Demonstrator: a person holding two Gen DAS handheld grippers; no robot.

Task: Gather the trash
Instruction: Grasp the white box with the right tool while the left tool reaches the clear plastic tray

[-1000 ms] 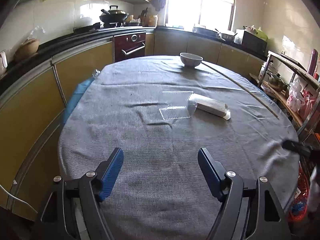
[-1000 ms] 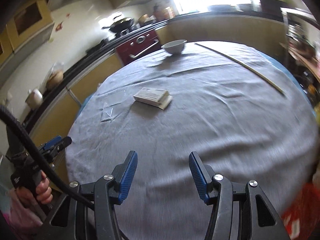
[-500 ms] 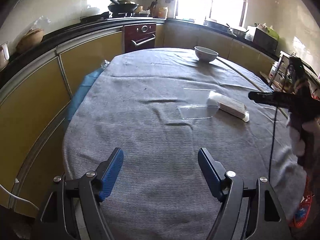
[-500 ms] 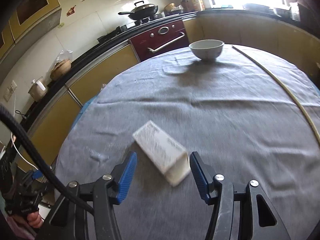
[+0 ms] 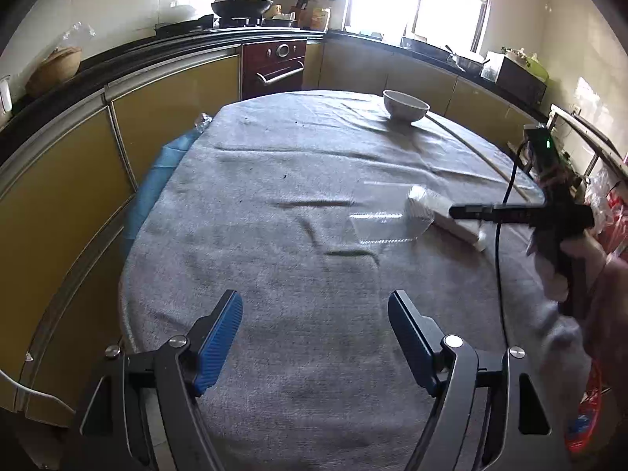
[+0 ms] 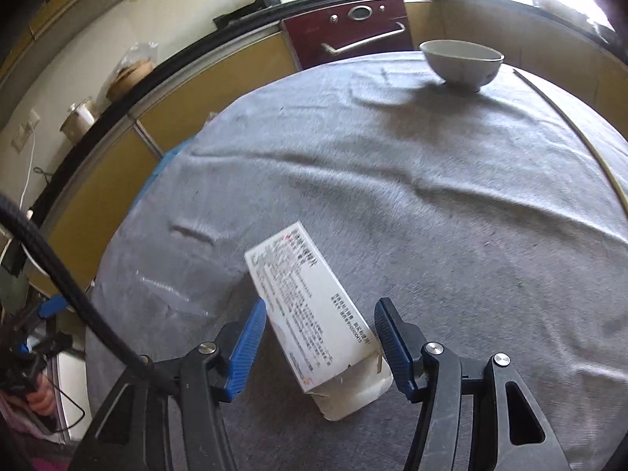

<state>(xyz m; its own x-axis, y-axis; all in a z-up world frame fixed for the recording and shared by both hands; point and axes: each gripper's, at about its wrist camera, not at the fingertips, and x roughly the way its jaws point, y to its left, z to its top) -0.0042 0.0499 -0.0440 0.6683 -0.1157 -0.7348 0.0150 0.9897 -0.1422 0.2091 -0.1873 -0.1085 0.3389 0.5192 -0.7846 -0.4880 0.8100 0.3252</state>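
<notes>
Right tool [image 6: 320, 337] now down over white box [image 6: 314, 306], jaws just widened, box between the pads, no pad pressing | left tool [image 5: 316, 333] open, nothing between pads | clear plastic tray [image 5: 386, 227] ahead of left tool, beside box | grey tabletop [image 5: 274, 204], bowl [image 6: 461, 62] far side.

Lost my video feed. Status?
Right hand-held gripper open, astride white printed cardboard box. Left hand-held gripper open, empty. Clear plastic tray beside box.

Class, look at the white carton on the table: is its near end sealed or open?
Open: the white carton shows a loose, untucked flap at its near end.
</notes>
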